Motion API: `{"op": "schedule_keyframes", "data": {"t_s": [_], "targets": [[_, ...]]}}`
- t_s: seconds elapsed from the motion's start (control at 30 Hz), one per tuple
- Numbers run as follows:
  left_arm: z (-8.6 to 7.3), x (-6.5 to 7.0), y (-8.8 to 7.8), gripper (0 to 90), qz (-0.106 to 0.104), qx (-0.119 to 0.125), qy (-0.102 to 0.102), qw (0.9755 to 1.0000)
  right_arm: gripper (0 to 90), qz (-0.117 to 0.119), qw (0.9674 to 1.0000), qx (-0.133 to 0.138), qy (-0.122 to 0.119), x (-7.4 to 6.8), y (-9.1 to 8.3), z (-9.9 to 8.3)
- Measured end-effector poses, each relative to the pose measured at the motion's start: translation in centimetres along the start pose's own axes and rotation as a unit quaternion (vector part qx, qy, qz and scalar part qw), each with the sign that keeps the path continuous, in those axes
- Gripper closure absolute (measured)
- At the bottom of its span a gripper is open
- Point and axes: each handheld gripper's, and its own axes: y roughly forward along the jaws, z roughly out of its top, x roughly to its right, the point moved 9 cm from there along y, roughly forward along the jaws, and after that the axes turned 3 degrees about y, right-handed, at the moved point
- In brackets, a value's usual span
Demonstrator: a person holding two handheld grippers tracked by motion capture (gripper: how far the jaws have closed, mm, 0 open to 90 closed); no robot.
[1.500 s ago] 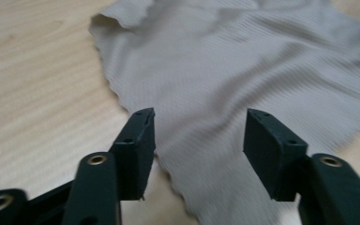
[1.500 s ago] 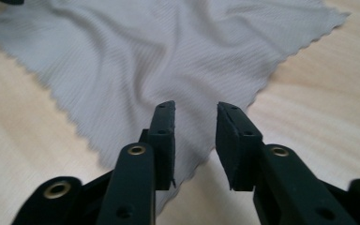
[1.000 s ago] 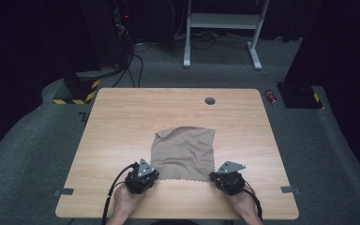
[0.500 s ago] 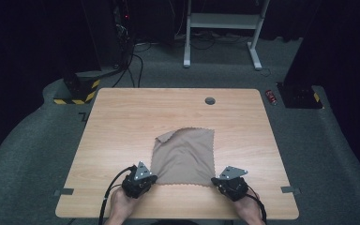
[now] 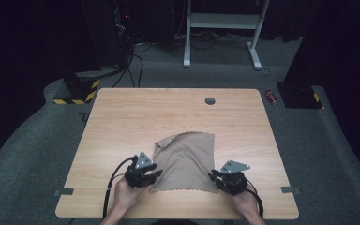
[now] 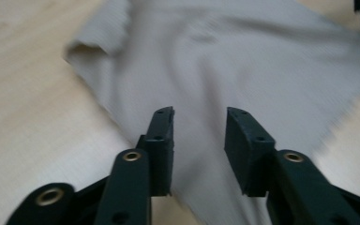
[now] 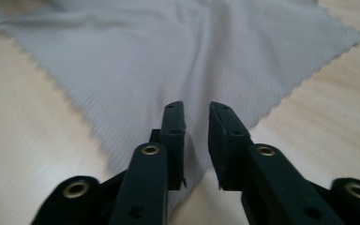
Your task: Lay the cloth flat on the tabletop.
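Observation:
A tan cloth (image 5: 183, 161) lies spread on the wooden table (image 5: 122, 117), its near edge close to the person's side. My left gripper (image 5: 155, 174) is at the cloth's near left corner and my right gripper (image 5: 214, 178) at its near right corner. In the left gripper view the left gripper (image 6: 199, 112) stands open over the cloth (image 6: 215, 61), pads off it. In the right gripper view the right gripper (image 7: 197, 105) shows a narrow gap above the cloth (image 7: 168, 56). Both pairs of jaws have just been opening, with nothing gripped. The cloth's far left corner (image 6: 98, 42) is folded over.
A round cable hole (image 5: 210, 100) sits near the table's far edge. On the floor beyond are a yellow-and-black striped block (image 5: 77, 91), a small red object (image 5: 272, 96) and a white desk frame (image 5: 220, 28). Bare wood surrounds the cloth.
The cloth slid toward the near edge with both grippers on its near corners. Both grippers have now let go, and the left one has lifted a little.

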Motion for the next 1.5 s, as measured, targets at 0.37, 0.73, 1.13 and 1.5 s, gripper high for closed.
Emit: {"op": "schedule_keyframes", "data": {"t_s": [0.37,0.73,1.13,1.5], "targets": [[3.4,-2.1,5.4,61.2,-0.039,-0.03,-0.044,0.9978,71.1,-0.017,0.9992,0.018,0.03,1.6,3.0,1.0],[6.0,-8.6,7.6,56.8,0.09,-0.027,-0.051,0.9943,70.8,-0.023,0.9994,0.016,0.022,1.4,3.6,0.9],[4.7,-8.9,7.0,54.5,0.086,-0.024,-0.05,0.9948,69.5,-0.025,0.9995,0.007,0.02,1.3,3.8,0.8],[6.0,-10.2,8.3,89.7,0.065,-0.033,-0.064,0.9953,69.9,-0.028,0.9995,0.004,0.016,1.3,3.9,0.8]]}}
